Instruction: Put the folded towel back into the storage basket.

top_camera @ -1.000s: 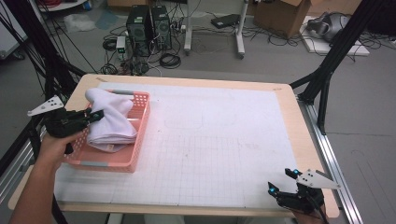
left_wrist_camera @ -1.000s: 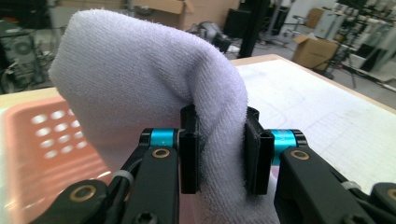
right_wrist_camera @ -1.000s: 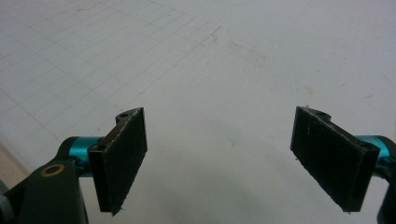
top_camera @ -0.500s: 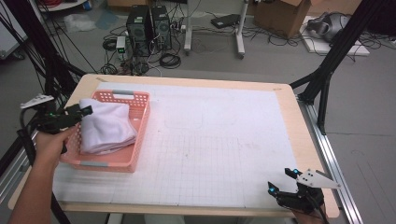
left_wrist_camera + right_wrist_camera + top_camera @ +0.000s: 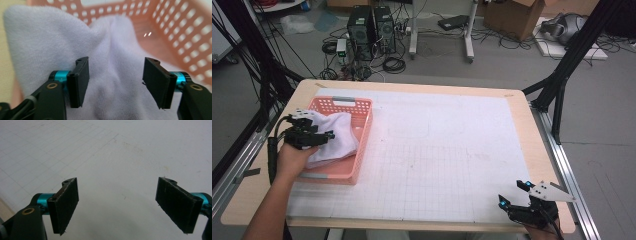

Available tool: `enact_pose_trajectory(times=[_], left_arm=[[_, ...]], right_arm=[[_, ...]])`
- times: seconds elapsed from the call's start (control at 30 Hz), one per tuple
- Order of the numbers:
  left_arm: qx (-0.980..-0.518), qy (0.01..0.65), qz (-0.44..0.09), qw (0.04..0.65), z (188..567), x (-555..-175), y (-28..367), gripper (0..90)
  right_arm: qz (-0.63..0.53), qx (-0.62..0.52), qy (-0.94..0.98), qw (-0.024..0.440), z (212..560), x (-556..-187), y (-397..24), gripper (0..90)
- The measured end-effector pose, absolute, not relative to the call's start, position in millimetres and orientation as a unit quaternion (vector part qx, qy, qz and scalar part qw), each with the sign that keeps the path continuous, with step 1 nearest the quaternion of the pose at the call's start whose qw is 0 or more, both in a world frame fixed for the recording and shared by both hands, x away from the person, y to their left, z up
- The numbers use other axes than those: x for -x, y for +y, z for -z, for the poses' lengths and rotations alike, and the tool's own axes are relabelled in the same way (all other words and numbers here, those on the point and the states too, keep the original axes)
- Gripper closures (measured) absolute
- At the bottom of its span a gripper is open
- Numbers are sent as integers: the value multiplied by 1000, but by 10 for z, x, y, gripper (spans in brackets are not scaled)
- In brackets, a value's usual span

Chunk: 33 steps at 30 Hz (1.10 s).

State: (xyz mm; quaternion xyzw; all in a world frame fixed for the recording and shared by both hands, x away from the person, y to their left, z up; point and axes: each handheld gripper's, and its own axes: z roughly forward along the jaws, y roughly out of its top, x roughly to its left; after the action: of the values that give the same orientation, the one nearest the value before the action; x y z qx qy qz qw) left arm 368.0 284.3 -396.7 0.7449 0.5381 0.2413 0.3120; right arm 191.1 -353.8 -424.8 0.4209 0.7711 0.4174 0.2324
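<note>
A pink plastic basket (image 5: 365, 120) stands on the left of the table with a white towel (image 5: 339, 140) heaped in it, spilling over its left rim. My left gripper (image 5: 326, 135) is at that rim, over the towel. In the left gripper view its jaws (image 5: 116, 75) have just been opening and stand apart; the towel (image 5: 50, 42) bulges between them but the pads do not press it, and the basket wall (image 5: 180, 32) is behind. My right gripper (image 5: 512, 195) rests at the near right table edge, open (image 5: 117, 205) over the bare white mat.
A white gridded mat (image 5: 447, 150) covers most of the wooden table (image 5: 537, 140). Black frame poles rise at the left and right table sides. Computers, cables and boxes lie on the floor beyond the far edge.
The towel, held bunched up a second ago, has sunk into the basket and been let go. My left gripper drew left, then came back right and down. My right gripper stayed still.
</note>
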Motion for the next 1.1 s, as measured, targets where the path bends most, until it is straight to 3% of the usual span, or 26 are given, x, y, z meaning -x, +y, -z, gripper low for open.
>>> enact_pose_trajectory(times=[0.2,0.37,0.57,0.63,0.77,0.87,1.1], left_arm=[[-761,543,-227,273,4081,-3802,2748,330],[-769,533,-187,301,4087,-3814,2731,401],[-801,469,-138,347,4080,-3771,2708,475],[-797,465,-144,357,4066,-3764,2723,470],[-737,544,-204,345,4023,-3799,2855,385],[-734,573,-214,297,4083,-3845,2897,386],[-733,568,-210,311,4124,-3888,2860,391]], right_arm=[[-418,-422,771,231,4248,-1898,-3538,175],[-421,-418,771,233,4230,-1907,-3531,175],[-420,-415,772,233,4232,-1901,-3536,175],[-422,-417,771,232,4226,-1898,-3533,175],[-421,-417,772,231,4239,-1904,-3529,175],[-420,-417,772,229,4249,-1917,-3528,175],[-421,-420,770,231,4238,-1904,-3548,175]])
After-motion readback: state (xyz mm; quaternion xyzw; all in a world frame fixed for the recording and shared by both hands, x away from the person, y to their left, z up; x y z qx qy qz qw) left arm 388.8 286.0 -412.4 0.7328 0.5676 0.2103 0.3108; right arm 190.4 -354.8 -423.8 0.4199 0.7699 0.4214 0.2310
